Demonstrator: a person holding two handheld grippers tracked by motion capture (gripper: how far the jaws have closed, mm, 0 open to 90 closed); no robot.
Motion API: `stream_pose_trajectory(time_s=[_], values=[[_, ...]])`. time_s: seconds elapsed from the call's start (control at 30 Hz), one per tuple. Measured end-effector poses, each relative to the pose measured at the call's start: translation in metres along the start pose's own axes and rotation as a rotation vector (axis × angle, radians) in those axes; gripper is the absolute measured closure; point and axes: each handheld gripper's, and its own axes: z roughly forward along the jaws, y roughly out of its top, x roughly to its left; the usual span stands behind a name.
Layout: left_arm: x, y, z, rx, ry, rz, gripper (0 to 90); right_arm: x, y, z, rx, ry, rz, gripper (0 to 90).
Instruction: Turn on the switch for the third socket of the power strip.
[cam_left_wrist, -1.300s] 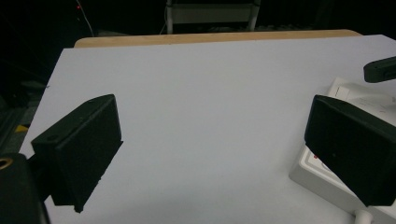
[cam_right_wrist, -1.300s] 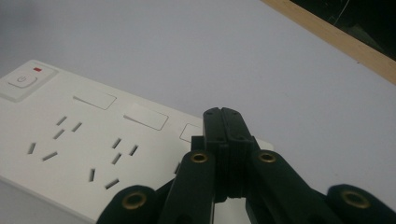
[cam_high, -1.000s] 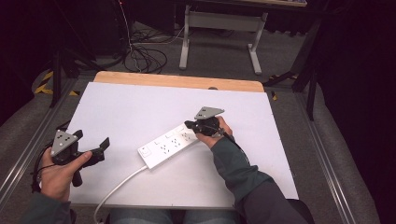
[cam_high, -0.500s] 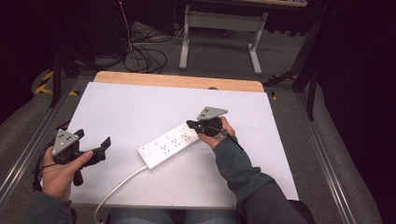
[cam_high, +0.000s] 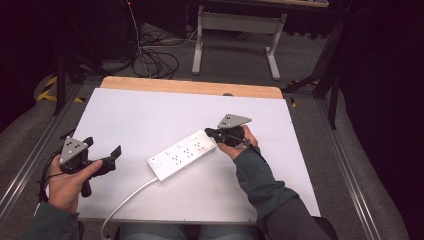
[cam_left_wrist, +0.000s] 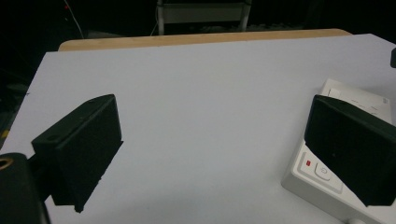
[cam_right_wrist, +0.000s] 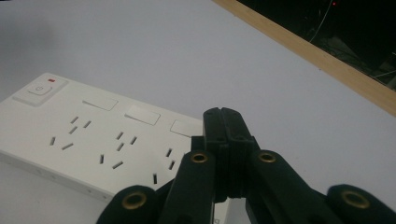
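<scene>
A white power strip (cam_high: 182, 154) lies slantwise in the middle of the white table (cam_high: 150, 115), and its white cord (cam_high: 127, 197) runs off the near edge. My right gripper (cam_high: 211, 133) is shut, its tips over the strip's far right end with nothing between them. In the right gripper view the closed gripper (cam_right_wrist: 222, 116) sits just above the power strip (cam_right_wrist: 93, 135), past the last socket. My left gripper (cam_high: 114, 156) is held open near the table's left side, pointing at the strip's switch end. In the left gripper view, the open gripper (cam_left_wrist: 215, 149) has the power strip (cam_left_wrist: 357, 100) partly behind its right jaw.
A wooden strip (cam_high: 190, 86) edges the table's far side. Beyond it on the floor stand a metal frame (cam_high: 235, 35) and a tangle of cables (cam_high: 155, 62). Metal rails run along both sides of the table.
</scene>
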Motion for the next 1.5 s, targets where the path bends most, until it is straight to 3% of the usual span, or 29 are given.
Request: stream_pose_trajectory(time_s=[1.5], values=[[-0.001, 0.001, 0.003, 0.008, -0.005, 0.006, 4.8, -0.007, -0.007, -0.051, -0.053, -0.016, 0.006, 90.0]])
